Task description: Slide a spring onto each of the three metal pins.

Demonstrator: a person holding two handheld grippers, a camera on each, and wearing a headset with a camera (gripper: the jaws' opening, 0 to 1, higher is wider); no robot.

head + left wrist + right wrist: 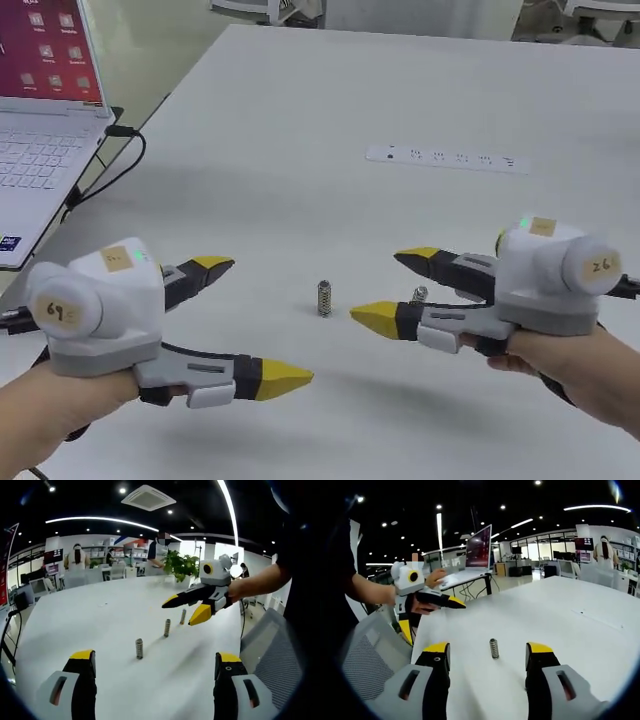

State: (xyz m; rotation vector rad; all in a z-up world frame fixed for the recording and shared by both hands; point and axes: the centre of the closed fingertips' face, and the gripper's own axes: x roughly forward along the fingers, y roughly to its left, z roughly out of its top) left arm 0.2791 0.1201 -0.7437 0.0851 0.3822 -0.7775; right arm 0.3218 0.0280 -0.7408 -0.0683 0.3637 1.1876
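Three small coiled springs stand upright in a row on the white table (300, 120); I cannot tell whether pins run inside them. In the left gripper view they are the near spring (139, 648), the middle spring (167, 627) and the far spring (183, 616). From the head, one spring (324, 297) stands between the grippers and another spring (419, 294) peeks out behind the right gripper's fingers. My left gripper (255, 320) (155, 656) is open and holds nothing. My right gripper (378, 285) (487, 649) is open too, facing a spring (494, 648).
An open laptop (40, 110) with a black cable (110, 170) sits at the table's left edge. A white power strip (447, 158) lies farther back. A grey mesh chair (275, 655) is by the table, and people stand far behind.
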